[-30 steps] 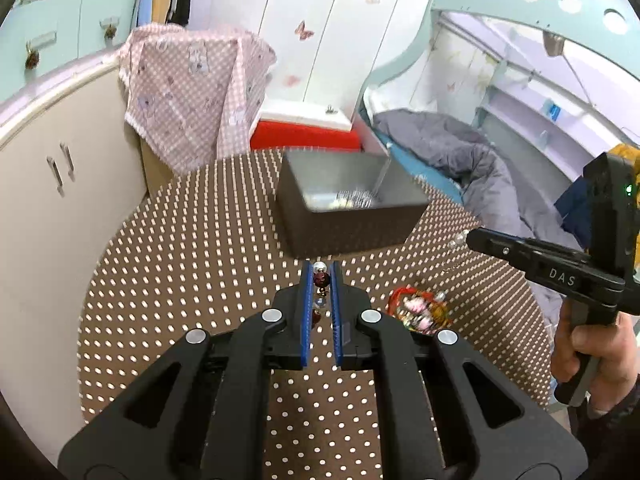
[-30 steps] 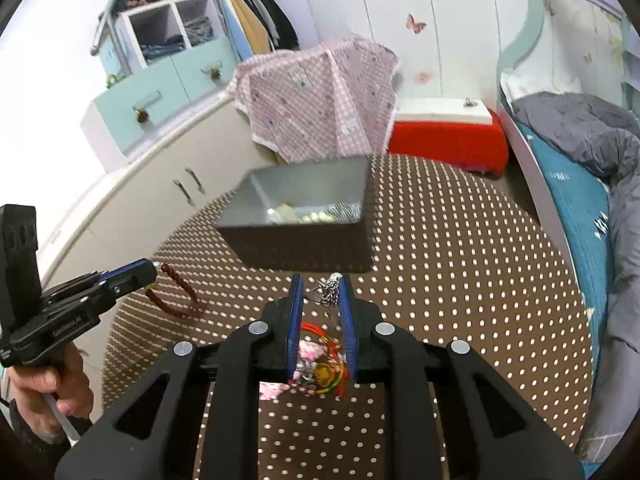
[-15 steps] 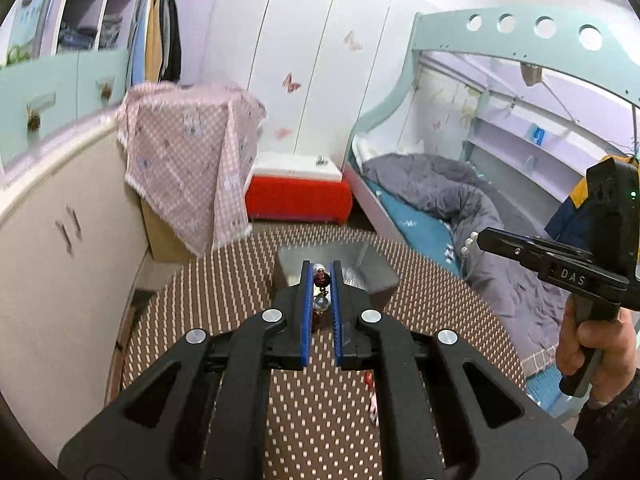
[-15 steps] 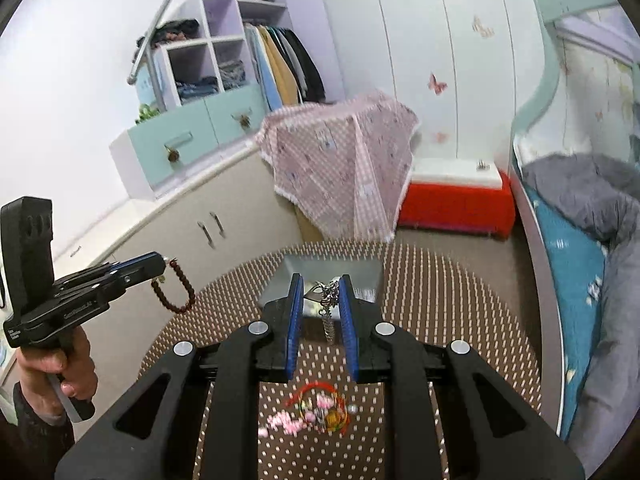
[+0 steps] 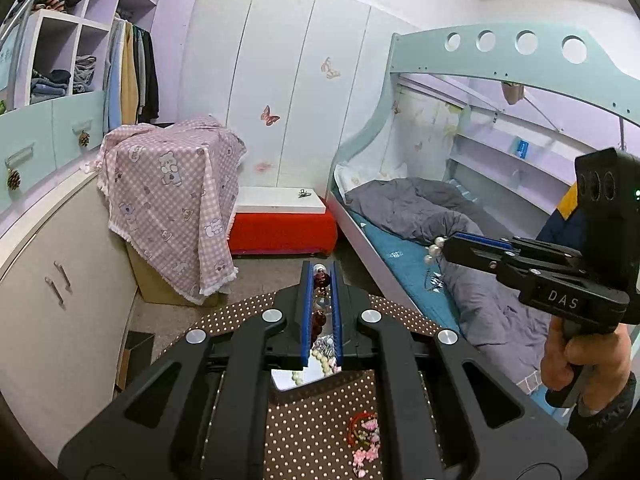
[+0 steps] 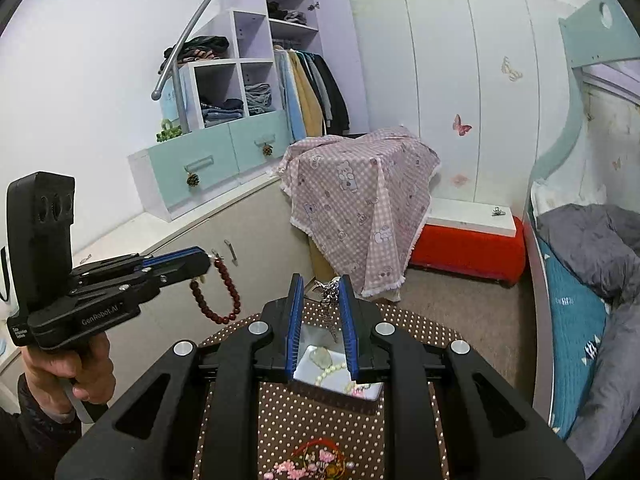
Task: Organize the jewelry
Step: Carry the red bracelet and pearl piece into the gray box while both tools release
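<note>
My left gripper (image 5: 320, 276) is shut on a dark red bead bracelet (image 5: 320, 280), which hangs as a loop in the right wrist view (image 6: 218, 294). My right gripper (image 6: 320, 284) is shut on a silver chain with pearls (image 6: 330, 300); its pearls show at the fingertips in the left wrist view (image 5: 434, 248). Both are held high above the grey jewelry box (image 6: 340, 388), which holds pearl pieces (image 6: 332, 372). A red and pink flower bracelet (image 6: 316, 460) lies on the brown dotted table in front of the box.
The round dotted table (image 5: 320, 432) is below both grippers. A cabinet (image 5: 60, 300) stands left, a pink-cloth-covered box (image 5: 172, 200) and red bench (image 5: 280, 228) behind, and a bunk bed (image 5: 440, 220) to the right.
Both grippers have risen well above the table with their jewelry still held. The box and flower bracelet now sit low in both views.
</note>
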### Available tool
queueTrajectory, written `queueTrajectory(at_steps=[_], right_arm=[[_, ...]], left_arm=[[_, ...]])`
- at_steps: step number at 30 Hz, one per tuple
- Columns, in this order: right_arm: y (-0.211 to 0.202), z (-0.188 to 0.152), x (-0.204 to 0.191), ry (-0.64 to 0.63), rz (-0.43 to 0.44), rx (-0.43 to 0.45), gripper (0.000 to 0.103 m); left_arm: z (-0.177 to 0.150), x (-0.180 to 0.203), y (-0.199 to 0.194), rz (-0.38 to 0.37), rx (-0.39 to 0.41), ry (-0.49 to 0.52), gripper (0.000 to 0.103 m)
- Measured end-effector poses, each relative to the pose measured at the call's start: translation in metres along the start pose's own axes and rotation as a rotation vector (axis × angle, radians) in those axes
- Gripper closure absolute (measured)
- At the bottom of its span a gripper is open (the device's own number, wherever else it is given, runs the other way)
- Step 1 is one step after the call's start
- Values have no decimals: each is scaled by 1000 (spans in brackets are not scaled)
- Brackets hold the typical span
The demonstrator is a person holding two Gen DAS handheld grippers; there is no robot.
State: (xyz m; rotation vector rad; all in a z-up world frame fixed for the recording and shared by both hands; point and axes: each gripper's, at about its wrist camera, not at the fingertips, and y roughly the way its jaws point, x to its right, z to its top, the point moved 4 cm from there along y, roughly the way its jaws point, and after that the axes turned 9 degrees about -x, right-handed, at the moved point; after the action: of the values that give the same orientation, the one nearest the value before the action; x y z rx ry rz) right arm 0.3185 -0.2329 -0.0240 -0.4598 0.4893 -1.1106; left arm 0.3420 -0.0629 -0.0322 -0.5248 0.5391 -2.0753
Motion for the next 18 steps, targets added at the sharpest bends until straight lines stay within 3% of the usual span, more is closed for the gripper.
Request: queueTrajectory(at_steps=[7,18], right_arm=[[31,6,10,21,16,-59,87],[103,-14,31,102,37,-222,86]], left_arm=[[6,1,28,-10,-46,-8,95],[-10,-22,90,6,-199,-78,93]])
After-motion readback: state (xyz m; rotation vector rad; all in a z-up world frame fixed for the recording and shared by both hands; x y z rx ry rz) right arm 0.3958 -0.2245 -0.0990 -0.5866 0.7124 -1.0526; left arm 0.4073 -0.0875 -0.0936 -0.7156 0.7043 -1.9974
